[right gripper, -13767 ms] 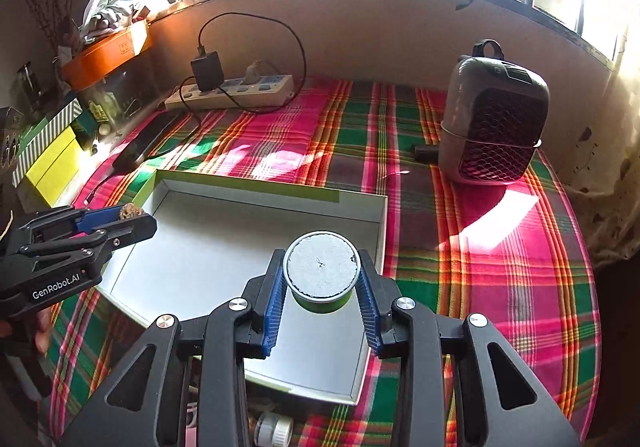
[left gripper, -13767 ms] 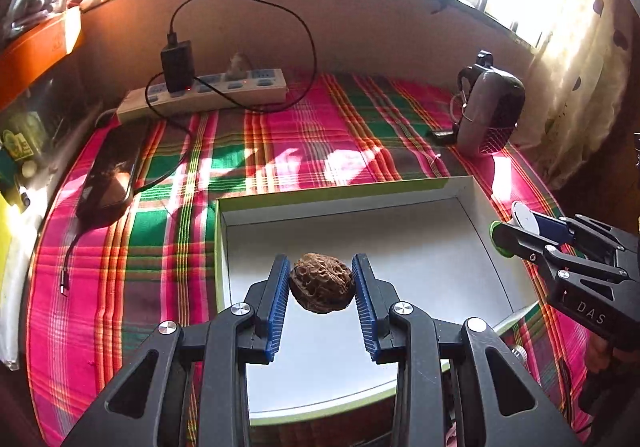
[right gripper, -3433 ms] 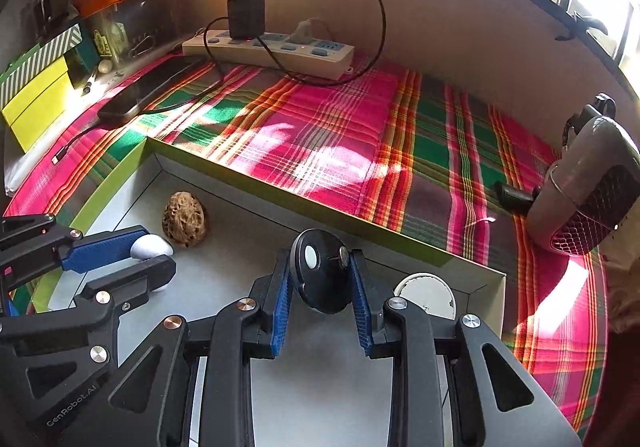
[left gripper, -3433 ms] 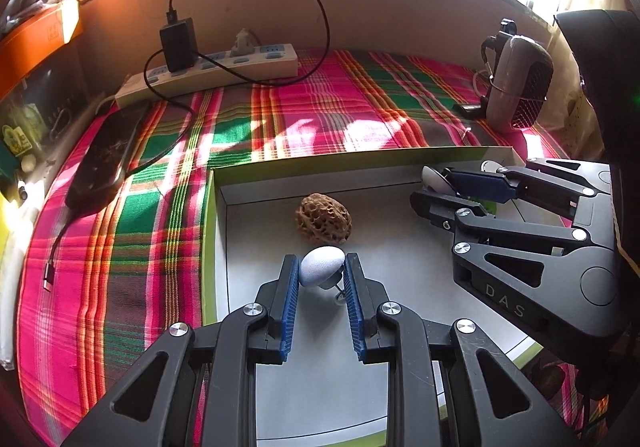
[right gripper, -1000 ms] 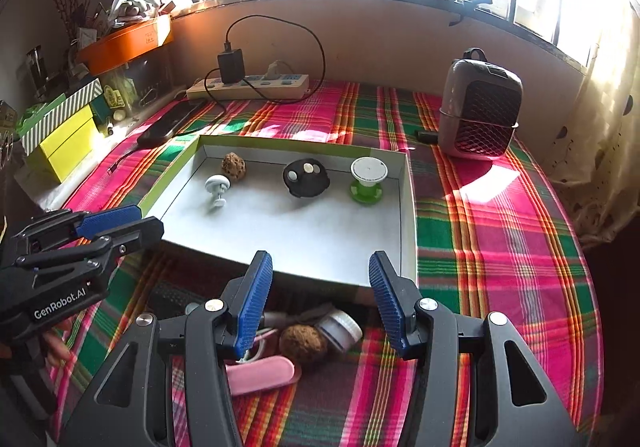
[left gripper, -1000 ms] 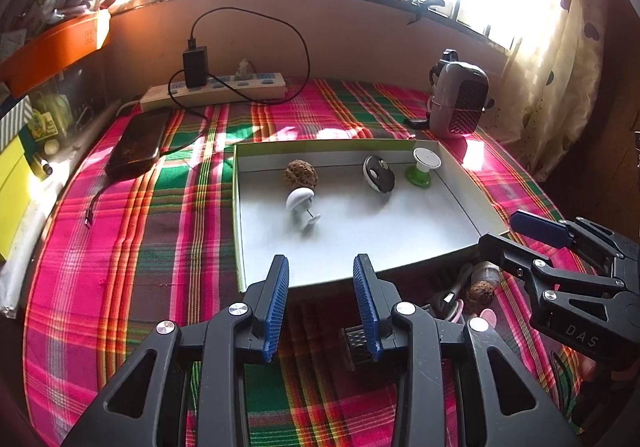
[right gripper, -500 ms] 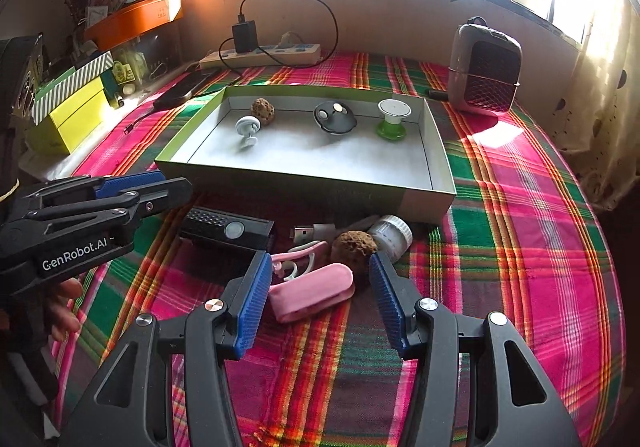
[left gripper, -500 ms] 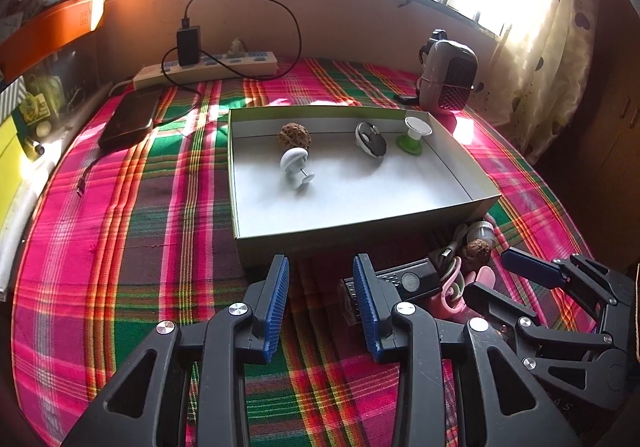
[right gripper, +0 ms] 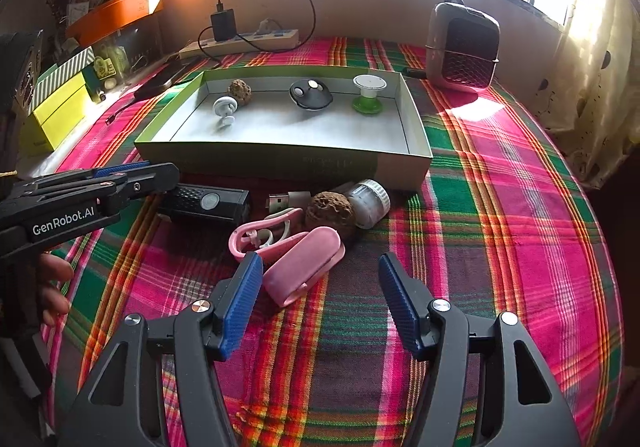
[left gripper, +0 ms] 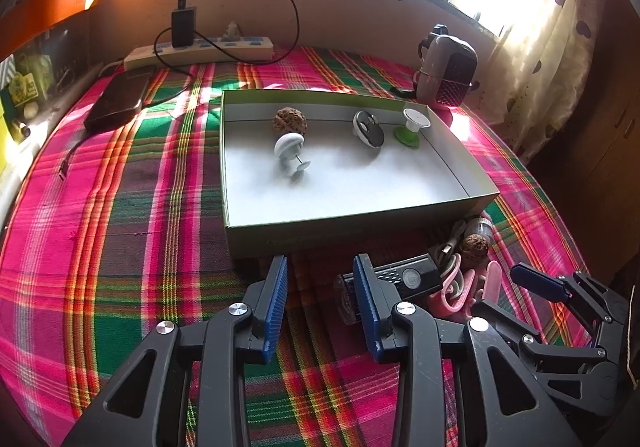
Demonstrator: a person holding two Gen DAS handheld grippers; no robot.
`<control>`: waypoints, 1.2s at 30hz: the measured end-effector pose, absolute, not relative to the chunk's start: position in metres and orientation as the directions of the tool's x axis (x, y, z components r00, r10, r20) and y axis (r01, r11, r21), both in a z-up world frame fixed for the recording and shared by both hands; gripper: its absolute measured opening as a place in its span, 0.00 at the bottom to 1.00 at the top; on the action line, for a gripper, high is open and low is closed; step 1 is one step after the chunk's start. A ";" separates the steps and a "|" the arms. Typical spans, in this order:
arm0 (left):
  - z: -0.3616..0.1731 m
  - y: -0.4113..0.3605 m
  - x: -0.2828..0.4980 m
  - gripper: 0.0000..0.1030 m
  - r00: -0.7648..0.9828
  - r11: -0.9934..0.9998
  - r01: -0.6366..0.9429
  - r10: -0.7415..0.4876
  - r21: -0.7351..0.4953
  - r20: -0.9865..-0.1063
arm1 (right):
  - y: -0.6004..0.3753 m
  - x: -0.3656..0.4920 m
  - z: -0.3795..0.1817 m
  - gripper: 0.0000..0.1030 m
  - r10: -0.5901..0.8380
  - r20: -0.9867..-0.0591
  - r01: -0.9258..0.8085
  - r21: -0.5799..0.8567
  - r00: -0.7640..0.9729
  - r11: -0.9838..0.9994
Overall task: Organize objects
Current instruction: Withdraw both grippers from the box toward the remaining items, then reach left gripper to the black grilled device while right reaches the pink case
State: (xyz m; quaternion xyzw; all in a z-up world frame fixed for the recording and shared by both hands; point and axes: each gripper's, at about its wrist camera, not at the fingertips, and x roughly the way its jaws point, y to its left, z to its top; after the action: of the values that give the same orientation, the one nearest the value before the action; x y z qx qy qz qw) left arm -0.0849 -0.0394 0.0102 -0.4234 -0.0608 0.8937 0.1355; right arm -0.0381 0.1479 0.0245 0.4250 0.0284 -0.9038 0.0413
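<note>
The green-walled box holds a walnut, a white mushroom-shaped piece, a black round gadget and a green-and-white spool. In front of it lie a black device, a pink clip, a second walnut, a white-capped jar and a pink case. My right gripper hovers over the pink case, its jaws opening, with the case's near end between them and untouched. My left gripper is open and empty, with the black device just right of it.
A power strip with a black charger and cable lies at the back wall. A small heater stands at the back right, a dark phone at the back left, and yellow boxes at the left edge. A plaid cloth covers the table.
Both grippers have drawn back from the box to the pile in front of it. The right gripper has dropped closer to the pink case and its jaws stand wider.
</note>
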 end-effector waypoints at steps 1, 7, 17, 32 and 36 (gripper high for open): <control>0.010 -0.040 -0.085 0.31 -0.603 -0.955 -0.191 0.297 -0.227 -0.741 | 0.149 -0.037 0.024 0.59 -0.044 -0.772 0.095 -0.021 -0.634 -0.995; 0.011 -0.037 -0.082 0.31 -0.592 -0.946 -0.213 0.323 -0.243 -0.739 | 0.160 -0.030 0.025 0.59 -0.008 -0.778 0.068 -0.044 -0.629 -0.997; 0.010 -0.029 -0.075 0.31 -0.575 -0.937 -0.255 0.345 -0.238 -0.742 | 0.180 -0.023 0.021 0.59 -0.003 -0.782 0.057 -0.042 -0.623 -0.997; 0.012 -0.016 -0.086 0.33 -0.559 -0.921 -0.328 0.369 -0.211 -0.743 | 0.175 -0.047 0.011 0.59 -0.068 -0.805 0.141 -0.020 -0.589 -0.990; 0.011 -0.015 -0.088 0.34 -0.546 -0.915 -0.335 0.384 -0.227 -0.744 | 0.177 -0.046 0.012 0.59 -0.058 -0.801 0.149 -0.038 -0.595 -0.988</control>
State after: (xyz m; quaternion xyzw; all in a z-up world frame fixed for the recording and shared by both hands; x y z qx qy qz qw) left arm -0.0877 -0.0154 0.0108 -0.4303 -0.0288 0.8787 0.2047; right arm -0.0460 0.1774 0.0124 0.4460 0.0505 -0.8917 0.0580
